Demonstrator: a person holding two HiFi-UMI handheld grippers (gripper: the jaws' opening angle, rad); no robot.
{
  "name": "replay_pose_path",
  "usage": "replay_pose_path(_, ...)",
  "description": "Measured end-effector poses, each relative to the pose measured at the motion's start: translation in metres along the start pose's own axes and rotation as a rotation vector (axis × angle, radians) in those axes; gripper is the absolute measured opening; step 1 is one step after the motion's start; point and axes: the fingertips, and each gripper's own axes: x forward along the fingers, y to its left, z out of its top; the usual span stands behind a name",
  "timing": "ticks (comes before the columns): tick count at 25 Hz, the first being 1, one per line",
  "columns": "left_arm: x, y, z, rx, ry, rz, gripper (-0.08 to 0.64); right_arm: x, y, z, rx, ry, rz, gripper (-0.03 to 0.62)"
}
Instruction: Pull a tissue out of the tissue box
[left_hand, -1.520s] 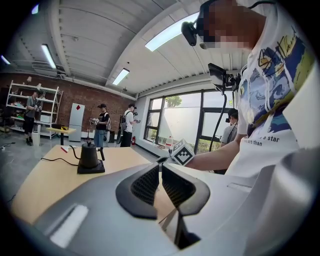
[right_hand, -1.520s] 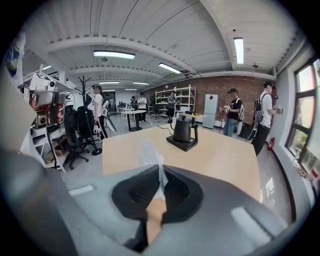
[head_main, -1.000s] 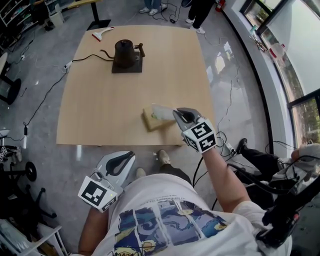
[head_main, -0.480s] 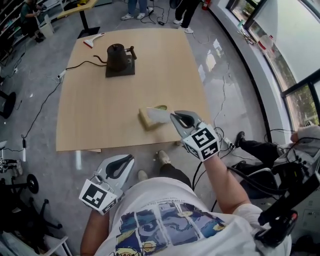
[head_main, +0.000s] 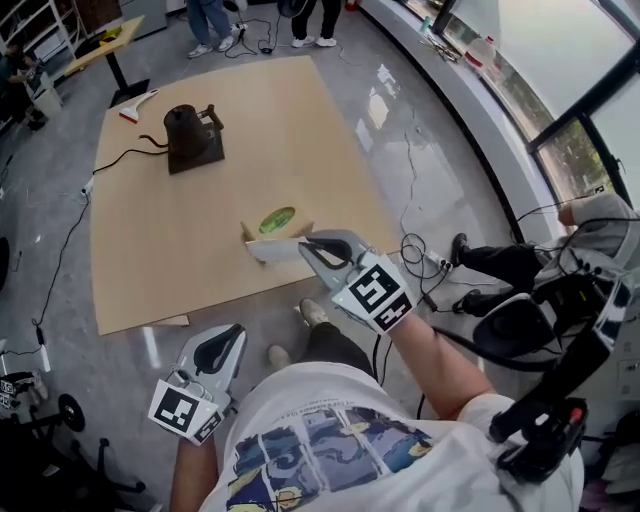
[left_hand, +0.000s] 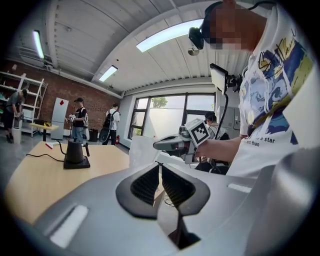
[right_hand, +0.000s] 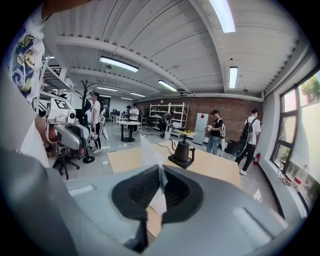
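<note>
The tan tissue box (head_main: 277, 219) with a green oval top sits near the front edge of the wooden table (head_main: 200, 230). My right gripper (head_main: 303, 243) hovers just in front of the box, shut on a white tissue (head_main: 266, 250). The sheet stretches left from the gripper's tips across the box's front. In the right gripper view the tissue (right_hand: 149, 152) sticks up from between the closed pads (right_hand: 172, 192). My left gripper (head_main: 222, 350) hangs low, off the table's near edge, shut and holding nothing. In the left gripper view its jaws (left_hand: 159, 167) point toward the tissue (left_hand: 142, 150) and the right gripper (left_hand: 170, 144).
A black kettle (head_main: 190, 135) on a dark base stands at the table's far left, its cord trailing off the edge. A red-and-white tool (head_main: 135, 103) lies at the far corner. Cables (head_main: 420, 265) cross the floor to the right. People stand beyond the table (right_hand: 215, 132).
My right gripper has lifted and drawn back toward the near edge, and the tissue has come with it. The left gripper has drifted slightly. The head view has swung, so the table sits further left.
</note>
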Motion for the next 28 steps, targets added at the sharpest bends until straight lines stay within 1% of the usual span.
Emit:
replay_pose_path(10, 0.008, -0.013, -0.003, 0.004, 0.010, -0.039, 0.023, -0.026, 0.013, 0.005, -0.015, -0.010, 0.002, 0.003)
replay_pose_path(22, 0.017, -0.024, -0.005, 0.009, 0.009, -0.064, 0.023, -0.054, 0.020, 0.009, -0.043, -0.021, 0.010, 0.003)
replay_pose_path(28, 0.012, -0.021, -0.005, 0.014, 0.004, -0.076, 0.023, -0.062, 0.027, 0.017, -0.063, -0.029, 0.001, 0.003)
